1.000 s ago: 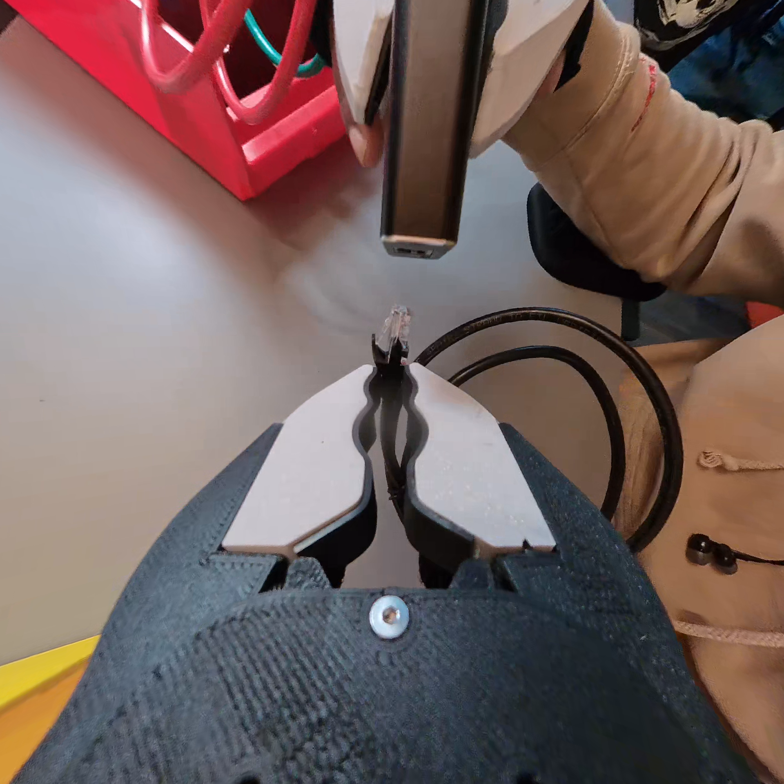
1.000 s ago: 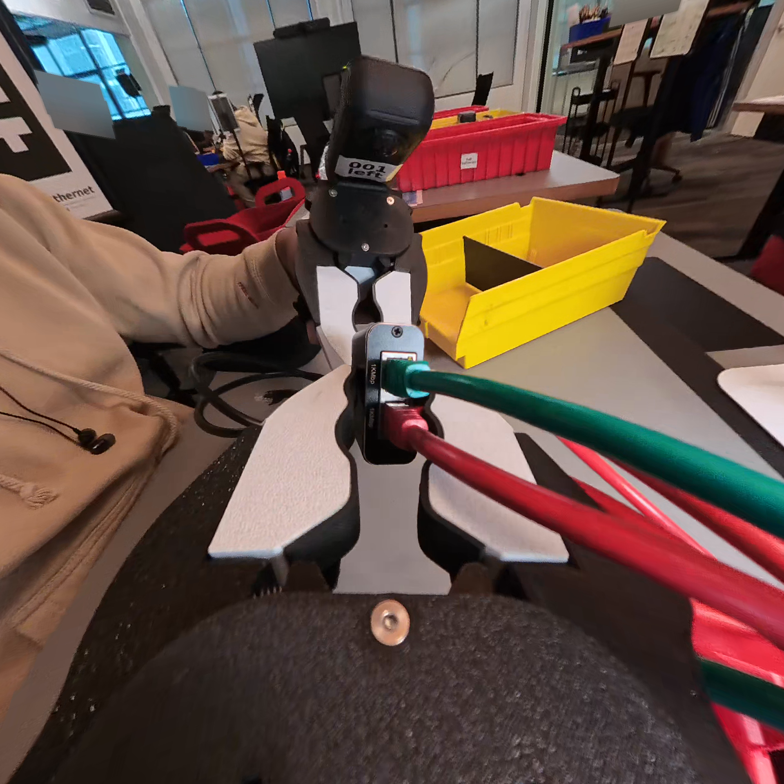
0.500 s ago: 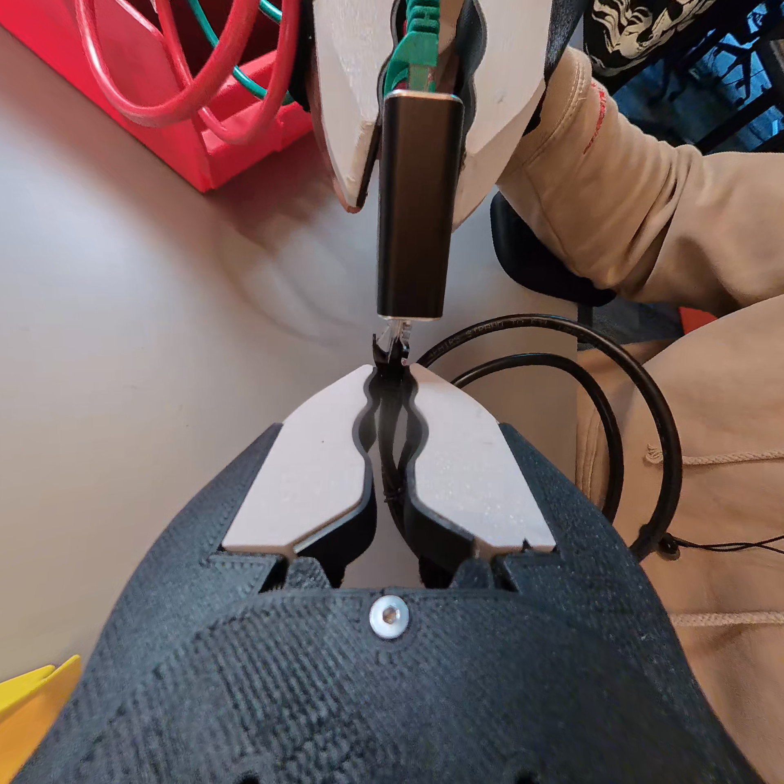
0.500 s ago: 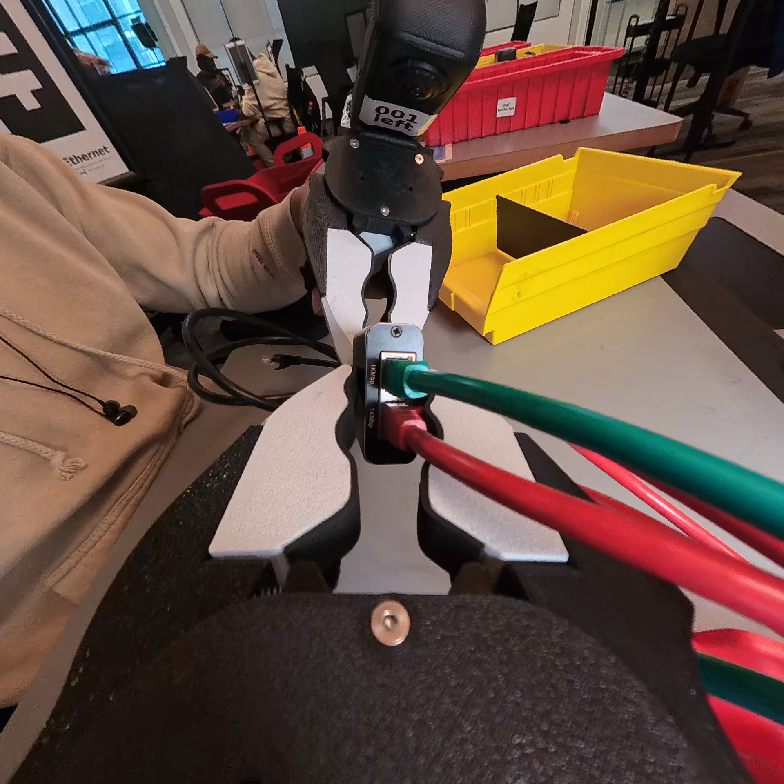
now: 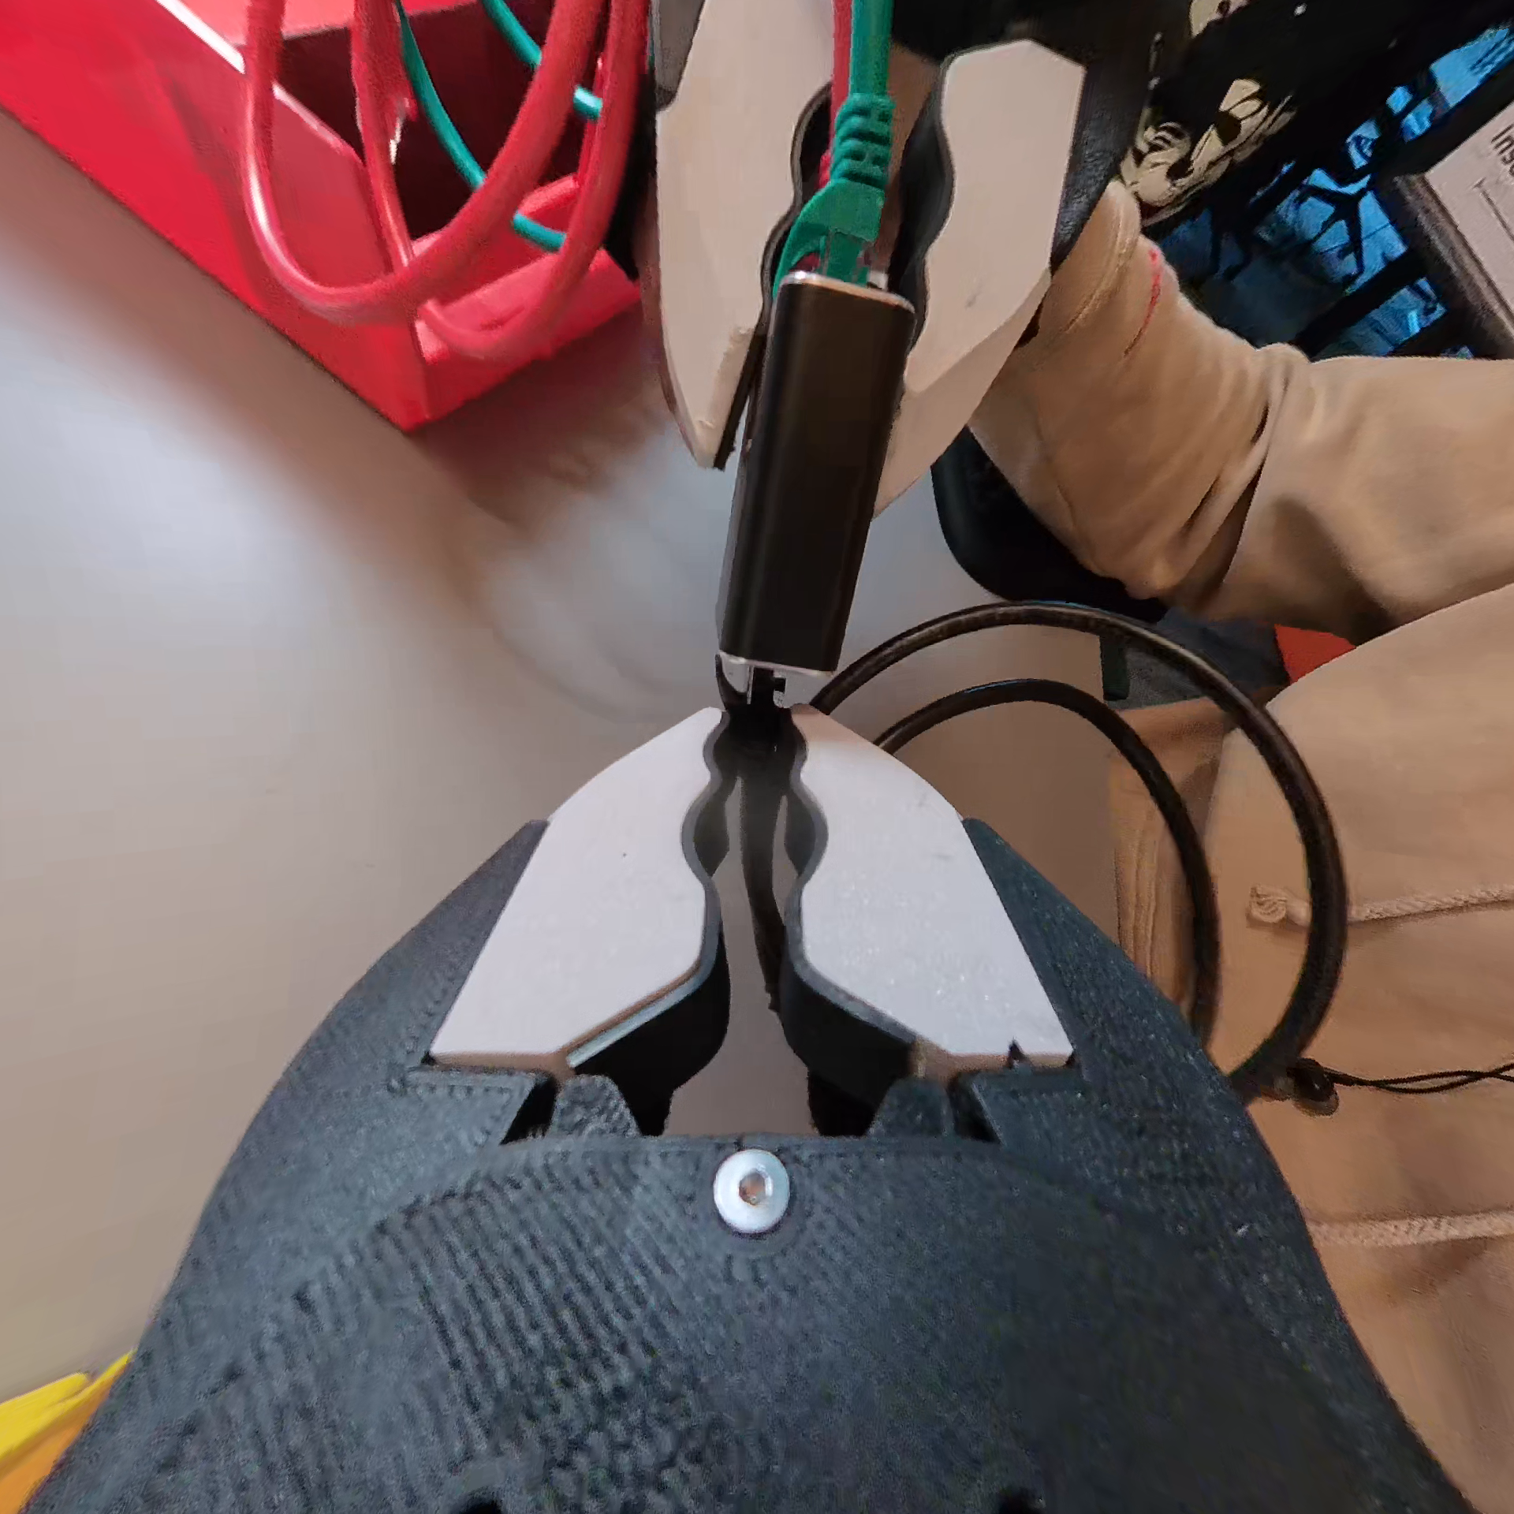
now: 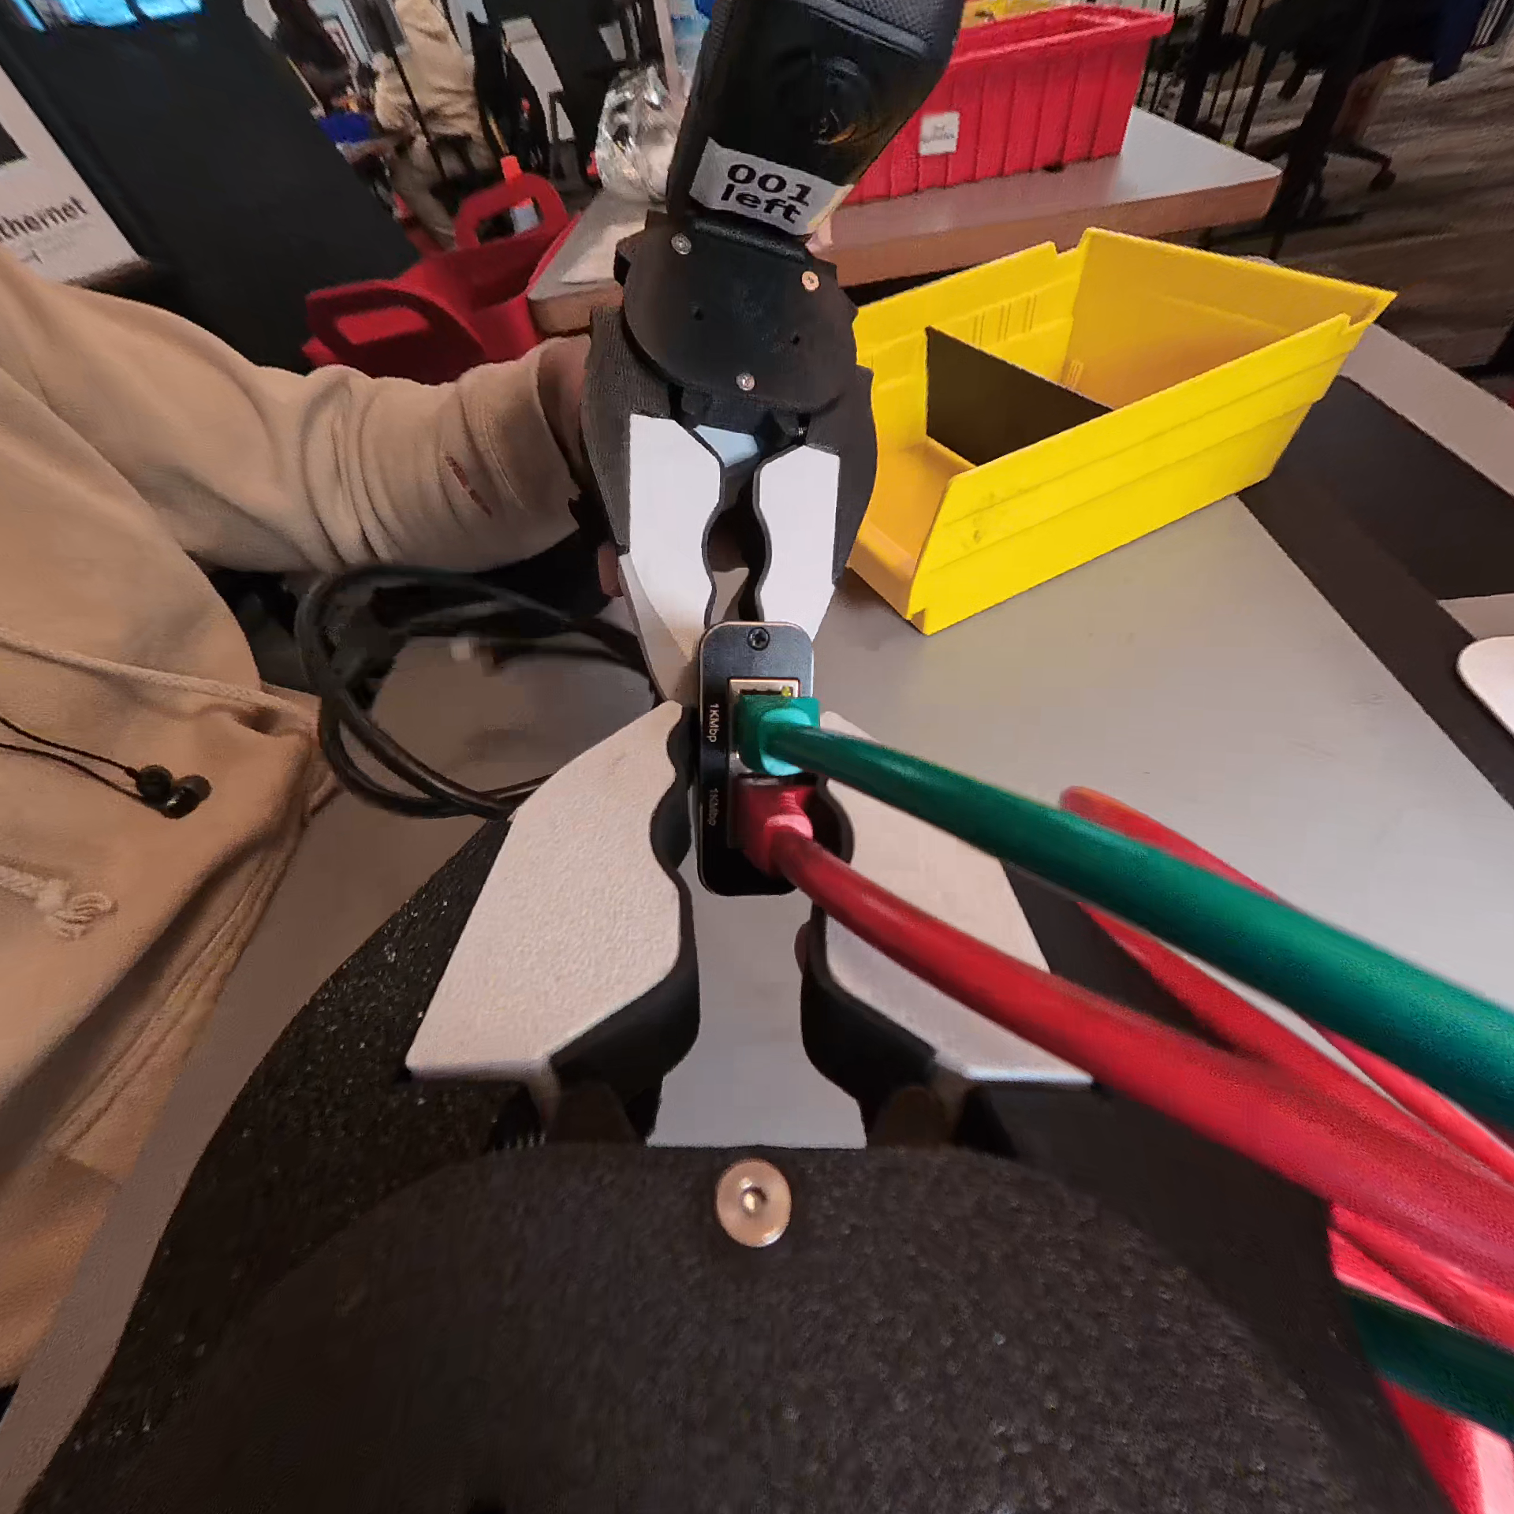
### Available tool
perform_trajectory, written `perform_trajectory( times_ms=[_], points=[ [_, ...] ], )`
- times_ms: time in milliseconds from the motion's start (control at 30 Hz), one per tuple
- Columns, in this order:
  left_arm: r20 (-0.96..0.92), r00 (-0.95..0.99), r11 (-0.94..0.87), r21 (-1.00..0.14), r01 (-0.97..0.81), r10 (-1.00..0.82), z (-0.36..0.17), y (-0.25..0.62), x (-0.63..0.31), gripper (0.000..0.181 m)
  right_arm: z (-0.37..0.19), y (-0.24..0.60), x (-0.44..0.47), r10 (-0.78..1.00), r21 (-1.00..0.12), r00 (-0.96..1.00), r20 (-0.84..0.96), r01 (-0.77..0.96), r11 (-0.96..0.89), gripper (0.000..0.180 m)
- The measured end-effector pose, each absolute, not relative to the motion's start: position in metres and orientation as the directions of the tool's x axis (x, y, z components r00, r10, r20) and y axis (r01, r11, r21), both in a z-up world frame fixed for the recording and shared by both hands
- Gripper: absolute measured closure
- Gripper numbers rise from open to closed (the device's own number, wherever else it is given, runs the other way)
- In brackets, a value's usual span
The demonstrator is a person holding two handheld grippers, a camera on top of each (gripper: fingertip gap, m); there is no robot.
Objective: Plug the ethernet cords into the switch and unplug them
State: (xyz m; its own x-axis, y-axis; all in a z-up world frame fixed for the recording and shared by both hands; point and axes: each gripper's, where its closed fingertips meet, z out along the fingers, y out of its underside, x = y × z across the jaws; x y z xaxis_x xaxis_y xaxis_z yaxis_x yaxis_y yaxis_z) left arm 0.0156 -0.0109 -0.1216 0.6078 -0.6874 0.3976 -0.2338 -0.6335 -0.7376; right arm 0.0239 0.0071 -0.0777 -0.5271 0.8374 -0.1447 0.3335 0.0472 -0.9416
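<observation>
My right gripper [image 6: 750, 807] is shut on the small black switch [image 6: 755, 762] and holds it above the grey table. A green cord [image 6: 1147, 868] and a red cord [image 6: 1065, 983] are plugged into its near face. My left gripper [image 5: 758, 721] is shut on the black cord [image 5: 1262, 778] just behind its plug. The plug's tip sits inside the port at the switch's end [image 5: 807, 491]. In the left wrist view the right gripper [image 5: 852, 344] holds the switch from above. In the right wrist view the left gripper [image 6: 733, 606] meets the switch's far end.
A red bin [image 5: 270, 246] holds loops of red and green cord at the left. A yellow bin [image 6: 1147, 434] with a black divider stands on the table [image 6: 1147, 696] to the right. The black cord loops by the person's tan sleeve [image 6: 246, 459]. Tip to tip, the grippers are about 5 cm apart.
The switch and the black cord's plug have come together. One second ago there was a gap between them; now the plug's tip is inside the switch's end port.
</observation>
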Motion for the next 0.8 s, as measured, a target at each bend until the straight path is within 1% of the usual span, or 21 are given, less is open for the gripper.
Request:
perform_trajectory(
  times_ms=[267, 367, 433, 533, 600, 667, 733, 767, 800],
  points=[
    [0.38, 0.589, -0.601, -0.763, -0.236, -0.713, -0.115, -0.013, 0.016, 0.172, -0.074, 0.003, 0.023, 0.822, -0.944, -0.539, -0.183, 0.331, 0.007, 0.155],
    [0.354, 0.591, -0.571, -0.788, -0.229, -0.725, -0.111, -0.011, 0.013, 0.171, -0.07, 0.006, 0.022, 0.834, -0.949, -0.525, -0.169, 0.316, 0.006, 0.155],
    [0.301, 0.597, -0.535, -0.804, -0.26, -0.744, -0.109, -0.011, 0.009, 0.17, -0.069, 0.002, 0.021, 0.845, -0.948, -0.523, -0.111, 0.312, 0.068, 0.155],
    [0.207, 0.622, -0.446, -0.858, -0.256, -0.755, -0.09, -0.011, 0.0, 0.146, -0.079, -0.001, 0.024, 0.858, -0.913, -0.513, -0.026, 0.361, 0.188, 0.154],
    [0.113, 0.641, -0.378, -0.878, -0.293, -0.759, -0.081, -0.012, -0.002, 0.137, -0.087, 0.0, 0.026, 0.866, -0.87, -0.499, 0.027, 0.414, 0.266, 0.154],
    [0.045, 0.637, -0.346, -0.867, -0.358, -0.77, -0.085, -0.015, 0.006, 0.135, -0.089, -0.005, 0.027, 0.863, -0.836, -0.5, 0.065, 0.445, 0.32, 0.154],
    [0.022, 0.613, -0.345, -0.842, -0.414, -0.79, -0.097, -0.017, 0.018, 0.134, -0.085, -0.016, 0.028, 0.855, -0.827, -0.515, 0.066, 0.451, 0.336, 0.154],
    [0.005, 0.608, -0.336, -0.837, -0.432, -0.794, -0.101, -0.016, 0.023, 0.136, -0.083, -0.021, 0.028, 0.849, -0.824, -0.524, 0.067, 0.451, 0.343, 0.154],
    [-0.014, 0.598, -0.313, -0.843, -0.438, -0.801, -0.103, -0.014, 0.029, 0.142, -0.082, -0.023, 0.029, 0.846, -0.81, -0.527, 0.083, 0.459, 0.365, 0.154]
  ],
)
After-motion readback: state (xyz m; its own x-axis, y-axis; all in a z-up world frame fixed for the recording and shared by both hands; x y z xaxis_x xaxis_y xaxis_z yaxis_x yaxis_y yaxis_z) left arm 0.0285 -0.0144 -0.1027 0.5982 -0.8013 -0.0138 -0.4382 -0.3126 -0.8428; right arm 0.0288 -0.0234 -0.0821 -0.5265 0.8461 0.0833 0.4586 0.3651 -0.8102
